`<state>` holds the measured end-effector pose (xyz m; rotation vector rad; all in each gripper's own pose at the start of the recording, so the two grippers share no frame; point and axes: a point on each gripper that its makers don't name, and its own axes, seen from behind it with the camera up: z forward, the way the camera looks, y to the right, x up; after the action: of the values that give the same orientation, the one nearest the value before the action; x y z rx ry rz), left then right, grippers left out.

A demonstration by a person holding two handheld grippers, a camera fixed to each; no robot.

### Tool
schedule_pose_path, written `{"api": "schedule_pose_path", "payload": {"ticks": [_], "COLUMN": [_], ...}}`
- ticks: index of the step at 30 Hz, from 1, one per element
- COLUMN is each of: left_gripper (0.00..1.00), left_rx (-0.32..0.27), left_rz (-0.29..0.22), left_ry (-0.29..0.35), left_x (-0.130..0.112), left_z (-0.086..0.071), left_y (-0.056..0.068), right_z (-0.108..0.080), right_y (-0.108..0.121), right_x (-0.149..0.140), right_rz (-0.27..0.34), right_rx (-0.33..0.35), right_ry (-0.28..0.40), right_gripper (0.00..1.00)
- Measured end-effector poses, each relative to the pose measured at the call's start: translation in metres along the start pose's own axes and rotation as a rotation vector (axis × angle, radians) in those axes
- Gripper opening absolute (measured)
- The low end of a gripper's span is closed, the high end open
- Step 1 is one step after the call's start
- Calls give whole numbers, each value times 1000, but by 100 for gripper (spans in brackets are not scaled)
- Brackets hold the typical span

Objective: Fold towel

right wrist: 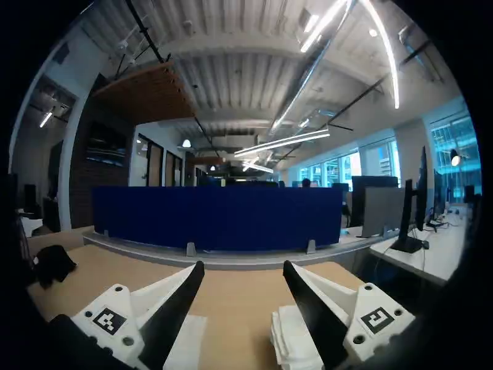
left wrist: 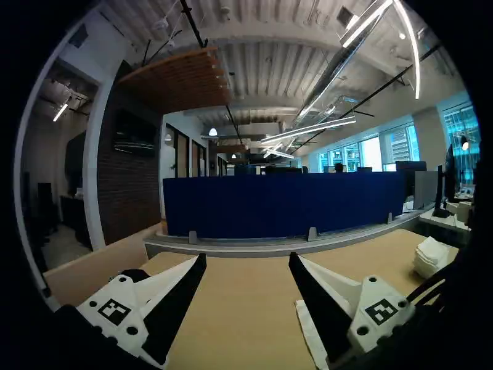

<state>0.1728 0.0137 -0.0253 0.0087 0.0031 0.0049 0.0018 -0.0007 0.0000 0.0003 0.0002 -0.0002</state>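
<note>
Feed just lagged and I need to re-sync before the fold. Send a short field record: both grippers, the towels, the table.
left gripper: open, holding nothing, above the light wooden table
right gripper: open, holding nothing
flat white towel: lies on the table, beside the right gripper's left finger, not gripped
stack of folded white towels: on the table, partly behind the right gripper's right finger
black bundle: at the table's left edge
blue partition panel: along the far side
</note>
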Motion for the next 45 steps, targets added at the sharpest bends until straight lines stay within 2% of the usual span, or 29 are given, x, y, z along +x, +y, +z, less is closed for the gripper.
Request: {"api": "schedule_pose_path", "payload": {"ticks": [5,8,12,17,21,27,32,36,45], "left_gripper": [100,100,100,100,100,100,100,100,100], "left_rx": [3,4,-21,-85,-176,-319,-418,-459,-486], "left_rz": [-4,-3,8,37,52,102,99,94,155], "left_ry": [5,3,-17,-65,-126,-234,-311,-351,-386], "left_x": [37,50,57,58,50,32,18,9,-21], "left_z": [-4,-4,-3,-2,-5,-13,-24,-29,-34], "left_y": [-2,-3,4,17,35,61,77,84,87], "right_z": [-1,-2,-3,-5,-10,-24,-41,-48,-51], "right_y": [-7,-11,-15,-21,-33,-55,-68,-74,-82], "right_x": [23,32,38,36,28,6,-4,-10,-37], "right_rz": [-3,-9,-23,-44,-72,-155,-196,-207,-235], "right_rx": [6,17,39,91,176,336,450,499,533], "right_ry": [9,11,-3,-47,-124,-279,-379,-425,-470], "right_gripper": [100,100,100,100,100,100,100,100,100]}}
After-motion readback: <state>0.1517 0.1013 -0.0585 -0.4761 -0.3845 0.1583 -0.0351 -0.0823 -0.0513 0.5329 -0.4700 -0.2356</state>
